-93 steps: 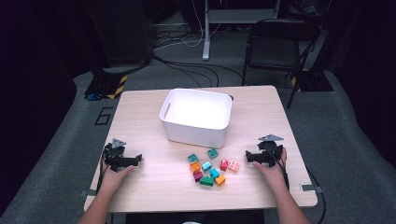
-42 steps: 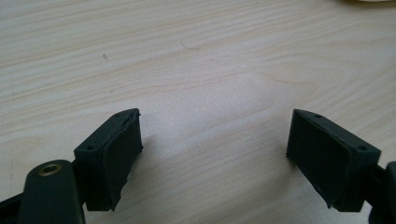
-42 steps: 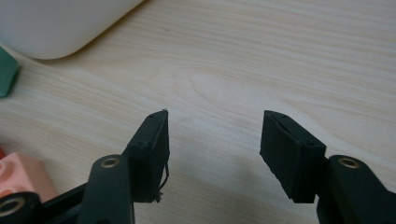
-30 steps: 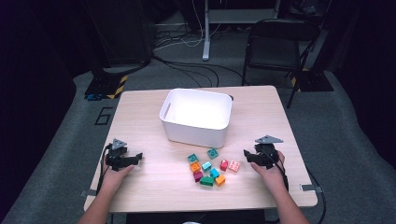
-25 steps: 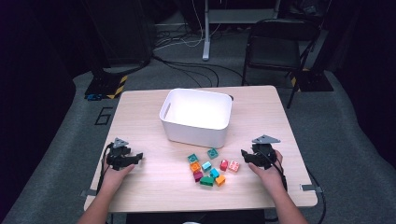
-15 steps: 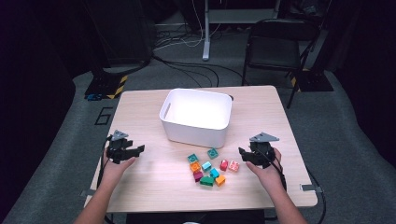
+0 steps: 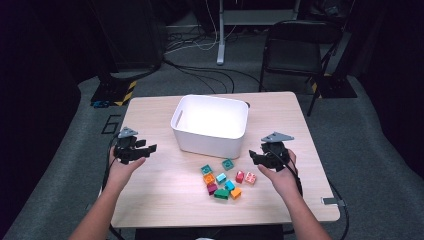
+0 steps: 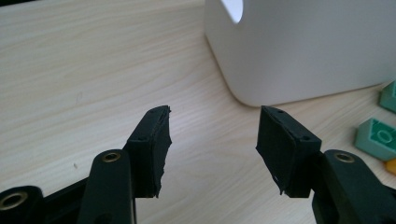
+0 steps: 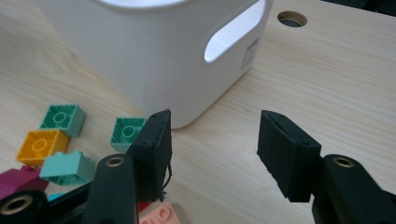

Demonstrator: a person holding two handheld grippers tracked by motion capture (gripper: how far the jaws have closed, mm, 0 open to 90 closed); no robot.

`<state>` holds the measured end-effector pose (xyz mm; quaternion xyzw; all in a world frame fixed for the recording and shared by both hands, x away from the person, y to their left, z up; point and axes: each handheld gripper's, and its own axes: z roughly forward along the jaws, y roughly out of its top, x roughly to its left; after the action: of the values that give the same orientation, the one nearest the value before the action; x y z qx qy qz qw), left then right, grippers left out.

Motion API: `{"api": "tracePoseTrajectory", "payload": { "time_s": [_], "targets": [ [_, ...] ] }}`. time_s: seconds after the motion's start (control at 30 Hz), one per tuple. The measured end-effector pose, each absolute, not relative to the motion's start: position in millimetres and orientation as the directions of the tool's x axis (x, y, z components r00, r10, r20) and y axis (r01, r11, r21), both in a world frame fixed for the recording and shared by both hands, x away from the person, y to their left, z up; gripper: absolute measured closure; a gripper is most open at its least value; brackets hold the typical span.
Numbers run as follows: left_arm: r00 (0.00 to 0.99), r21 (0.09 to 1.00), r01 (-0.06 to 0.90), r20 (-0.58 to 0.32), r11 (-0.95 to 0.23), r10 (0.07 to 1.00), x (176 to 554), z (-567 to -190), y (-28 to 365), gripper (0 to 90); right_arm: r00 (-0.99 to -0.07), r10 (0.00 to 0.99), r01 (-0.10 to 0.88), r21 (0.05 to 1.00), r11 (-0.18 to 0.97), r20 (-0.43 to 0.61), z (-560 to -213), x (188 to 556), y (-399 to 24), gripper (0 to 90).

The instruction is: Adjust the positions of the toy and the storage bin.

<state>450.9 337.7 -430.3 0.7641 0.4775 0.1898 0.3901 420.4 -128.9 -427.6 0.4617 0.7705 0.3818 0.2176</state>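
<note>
High view | left claw point(image 7: 142, 148) mid-left, gapped, empty, jaws just narrowing | right claw point(image 7: 257, 157) released beside bricks point(image 7: 225, 180), likely pre-pick | bin point(image 7: 210, 122) centre tabletop point(image 7: 165, 190), ready for filling

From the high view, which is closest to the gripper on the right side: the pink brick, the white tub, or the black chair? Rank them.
From the right gripper:
1. Pink brick, on the table just beside it.
2. White tub, at the table's middle.
3. Black chair, on the floor beyond the table's far edge.
</note>
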Motion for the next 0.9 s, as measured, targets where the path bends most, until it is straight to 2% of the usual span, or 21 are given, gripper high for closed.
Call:
{"api": "tracePoseTrajectory", "payload": {
  "time_s": [0.37, 0.53, 0.7, 0.9],
  "targets": [
    [0.521, 0.801, 0.537, -0.067, -0.265, 0.851, 467, -395, 314, 43.4, -0.478, 0.877, 0.539, 0.803, 0.255, 0.042, -408, 428, -126, 44.3],
    [0.518, 0.809, 0.539, -0.101, -0.233, 0.849, 478, -381, 306, 43.1, -0.479, 0.876, 0.525, 0.815, 0.244, 0.046, -392, 431, -121, 44.2],
    [0.509, 0.814, 0.549, -0.149, -0.187, 0.848, 489, -377, 302, 40.3, -0.497, 0.867, 0.516, 0.817, 0.258, 0.039, -388, 434, -110, 43.8],
    [0.511, 0.8, 0.562, -0.137, -0.209, 0.849, 502, -379, 292, 40.7, -0.509, 0.86, 0.508, 0.82, 0.263, 0.039, -384, 436, -103, 42.4]
  ]
}}
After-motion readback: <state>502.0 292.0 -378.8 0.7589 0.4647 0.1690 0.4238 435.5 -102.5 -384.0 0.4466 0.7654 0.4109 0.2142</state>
